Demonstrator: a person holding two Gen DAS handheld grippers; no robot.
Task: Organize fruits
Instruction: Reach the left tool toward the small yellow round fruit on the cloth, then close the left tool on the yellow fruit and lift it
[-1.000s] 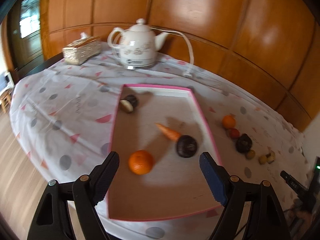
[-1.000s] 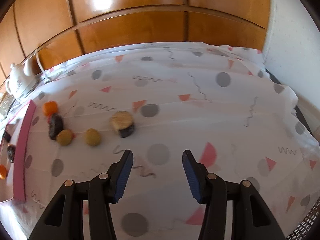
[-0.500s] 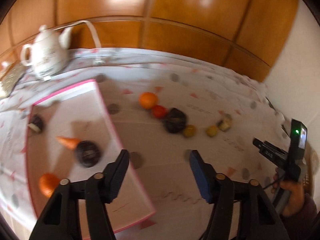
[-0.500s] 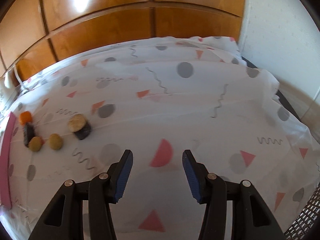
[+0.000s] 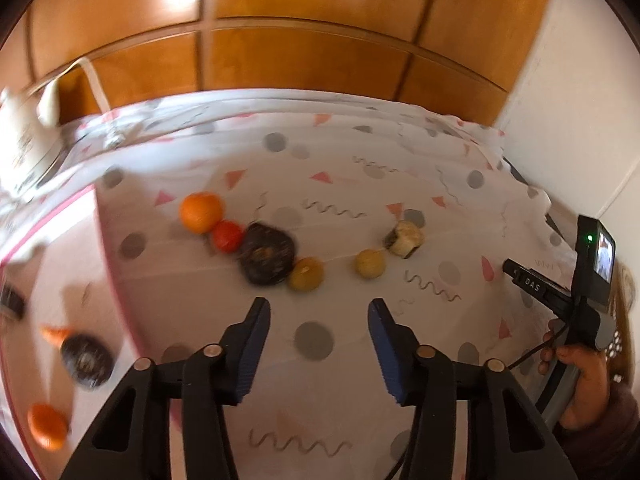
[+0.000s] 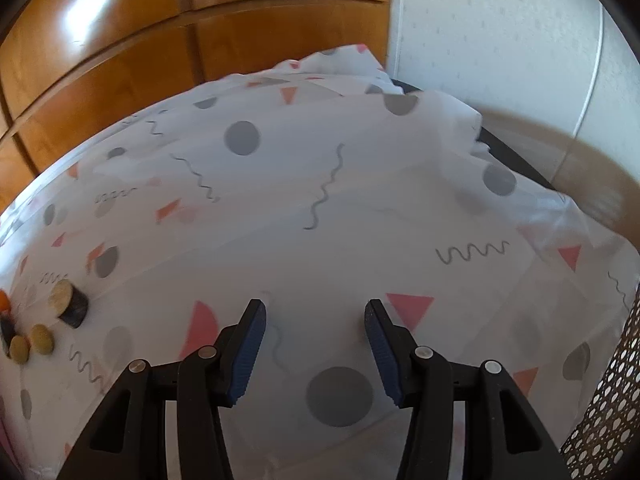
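Left gripper (image 5: pixel 318 308) narrowing, jaws parted, empty, above the cloth (image 5: pixel 340 184) near the fruit row (image 5: pixel 266 254) beside the tray's (image 5: pixel 116 276) right edge. Right gripper (image 6: pixel 314 310) parted, empty, over bare cloth.

The left gripper (image 5: pixel 318 314) has swung away from the pink-rimmed tray (image 5: pixel 105 240), which now sits at the left edge of its view, and hangs over the patterned cloth on the counter (image 5: pixel 340 184) just short of the loose row of fruit: an orange (image 5: pixel 201 212), a red fruit (image 5: pixel 227 235), a dark round fruit (image 5: pixel 266 254) and 2 yellow ones. Its jaws have just been closing, with nothing between them. The right gripper (image 6: pixel 314 314) has drifted rightward over bare cloth, so the cut fruit (image 6: pixel 69 304) has slid to the far left of its view and the white wall (image 6: pixel 500 40) has come in.
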